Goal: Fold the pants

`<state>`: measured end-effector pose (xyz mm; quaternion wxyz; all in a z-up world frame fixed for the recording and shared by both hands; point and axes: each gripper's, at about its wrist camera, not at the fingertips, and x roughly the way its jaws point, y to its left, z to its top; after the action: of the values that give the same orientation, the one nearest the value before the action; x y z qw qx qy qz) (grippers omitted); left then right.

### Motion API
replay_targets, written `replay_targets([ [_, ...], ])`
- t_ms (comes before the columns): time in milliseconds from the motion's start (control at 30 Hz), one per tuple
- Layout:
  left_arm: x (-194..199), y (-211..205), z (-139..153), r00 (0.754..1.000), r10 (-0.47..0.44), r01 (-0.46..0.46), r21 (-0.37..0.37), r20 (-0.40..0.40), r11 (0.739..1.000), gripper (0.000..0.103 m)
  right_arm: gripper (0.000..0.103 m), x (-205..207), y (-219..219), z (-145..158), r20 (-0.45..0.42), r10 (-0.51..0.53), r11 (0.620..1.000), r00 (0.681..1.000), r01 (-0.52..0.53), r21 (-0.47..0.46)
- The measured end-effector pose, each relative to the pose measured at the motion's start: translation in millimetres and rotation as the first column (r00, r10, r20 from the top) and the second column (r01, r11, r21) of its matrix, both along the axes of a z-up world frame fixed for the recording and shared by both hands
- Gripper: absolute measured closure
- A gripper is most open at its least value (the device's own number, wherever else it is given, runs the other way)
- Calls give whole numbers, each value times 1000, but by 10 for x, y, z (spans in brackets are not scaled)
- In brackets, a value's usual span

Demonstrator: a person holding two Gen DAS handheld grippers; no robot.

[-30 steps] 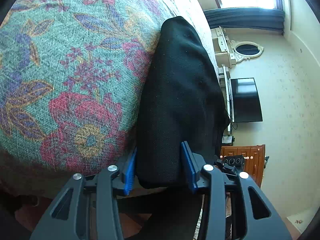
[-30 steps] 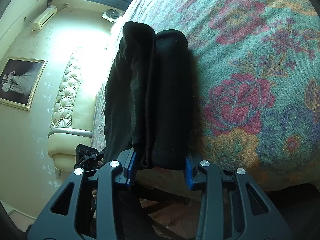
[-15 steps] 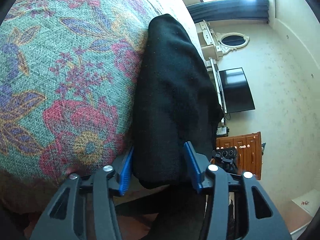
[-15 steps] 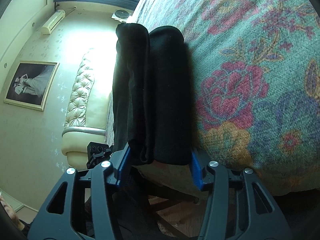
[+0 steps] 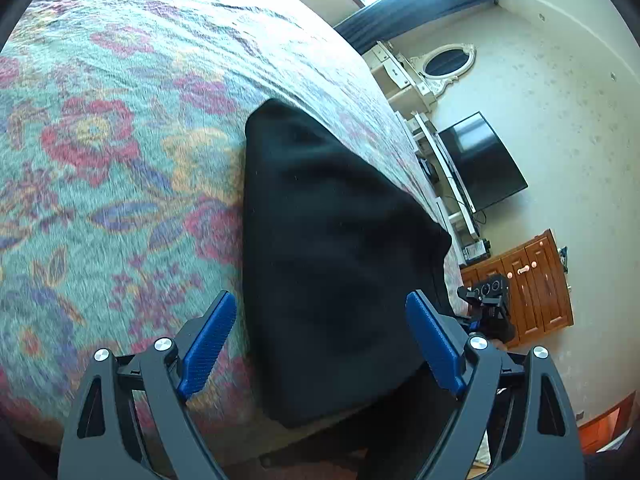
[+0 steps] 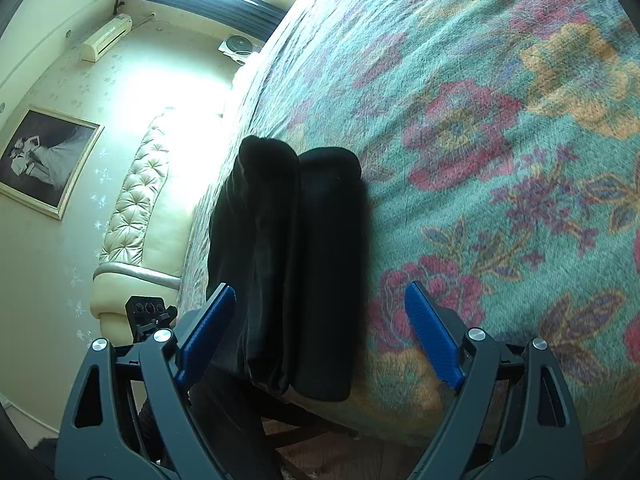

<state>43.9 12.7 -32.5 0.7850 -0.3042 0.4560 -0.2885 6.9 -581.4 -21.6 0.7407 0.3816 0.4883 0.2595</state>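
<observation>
On the bed edge: the black pants (image 5: 332, 264) lie as a compact folded bundle on the floral bedspread (image 5: 100, 168), their near end at the mattress edge.
Left gripper (image 5: 322, 340): jaws apart, one blue pad on each side of the bundle's near end; neither pad appears to press the cloth.
Pants, left view: one smooth dark slab, top layer unbroken, far end tapering toward the middle of the bed.
Right gripper (image 6: 320, 336): jaws apart, wide; the left pad sits beside the bundle, the right pad stands clear over the bedspread (image 6: 500, 140).
Pants (image 6: 292, 264), right view: two thick stacked folds side by side, edges roughly aligned, resting unsupported.
Progress: folding looks complete or nearly so; the bundle holds its shape without either grip.
Remaining: possibly a final squaring of the layers, judged from the slightly looser left fold; otherwise only withdrawal.
Background: headboard (image 6: 132, 216) and television (image 5: 480, 160), well apart from the work.
</observation>
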Motion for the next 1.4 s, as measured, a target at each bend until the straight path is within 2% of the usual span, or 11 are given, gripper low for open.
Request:
replay_targets([
  [133, 270, 87, -82, 999, 29, -30, -70, -16, 997, 18, 16, 245, 68, -18, -4, 30, 1000, 1000, -30, 5],
  [233, 472, 58, -203, 998, 3, -10, -96, -66, 995, 18, 16, 411, 113, -36, -15, 35, 999, 999, -34, 8],
  [367, 690, -75, -276, 997, -35, 30, -71, -64, 997, 18, 14, 645, 238, -39, -26, 50, 998, 998, -50, 33],
  [567, 953, -220, -292, 996, -63, 58, -87, -56, 995, 18, 12, 937, 321, -80, -34, 45, 993, 998, -41, 112],
  [667, 1020, -248, -325, 996, -66, 61, -90, -52, 994, 18, 12, 1037, 340, -99, -37, 55, 992, 998, -50, 117],
  [867, 1129, -435, -309, 996, -74, 71, -46, -54, 996, 17, 12, 1156, 361, -82, -35, 69, 988, 997, -63, 141],
  [1067, 1122, -525, -285, 996, -91, 91, 4, -24, 996, 15, 12, 1205, 318, -107, -40, 85, 987, 996, -79, 140],
  [1400, 1149, -501, -297, 993, -116, 116, 10, 10, 993, 15, 13, 1282, 470, -68, -45, 102, 989, 994, -97, 109],
])
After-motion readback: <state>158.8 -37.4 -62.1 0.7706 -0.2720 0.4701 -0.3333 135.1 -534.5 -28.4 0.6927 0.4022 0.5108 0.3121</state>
